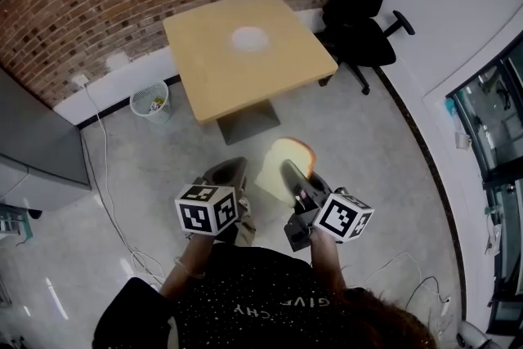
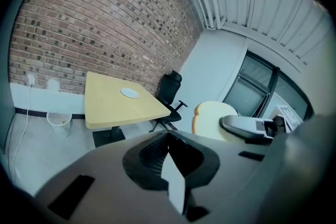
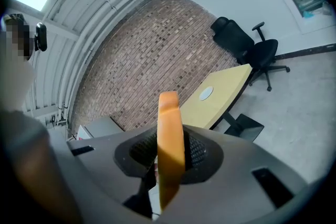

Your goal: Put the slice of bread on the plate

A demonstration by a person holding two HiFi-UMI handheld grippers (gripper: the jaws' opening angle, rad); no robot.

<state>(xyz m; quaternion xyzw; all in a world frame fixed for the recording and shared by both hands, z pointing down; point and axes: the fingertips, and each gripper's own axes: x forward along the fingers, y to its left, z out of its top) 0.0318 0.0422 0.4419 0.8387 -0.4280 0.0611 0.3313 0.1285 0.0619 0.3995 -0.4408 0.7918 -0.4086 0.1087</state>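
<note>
A slice of bread (image 1: pixel 280 166) stands on edge between the jaws of my right gripper (image 1: pixel 292 173), which is shut on it and held over the floor. In the right gripper view the bread (image 3: pixel 170 149) shows crust-on, upright in the middle. From the left gripper view, the bread (image 2: pixel 212 117) and the right gripper (image 2: pixel 247 126) are seen at the right. My left gripper (image 1: pixel 231 172) hangs beside it, jaws together and holding nothing. The white plate (image 1: pixel 249 38) lies on the wooden table (image 1: pixel 211 73) some way ahead; it also shows as the plate (image 2: pixel 129 93) and the plate (image 3: pixel 206 93).
A black office chair (image 1: pixel 360 6) stands to the right of the table. A white waste bin (image 1: pixel 151 100) sits at the brick wall to its left. A grey cabinet (image 1: pixel 33 145) is at the left, cables (image 1: pixel 106 200) trail over the floor, and a glass wall (image 1: pixel 490 127) runs along the right.
</note>
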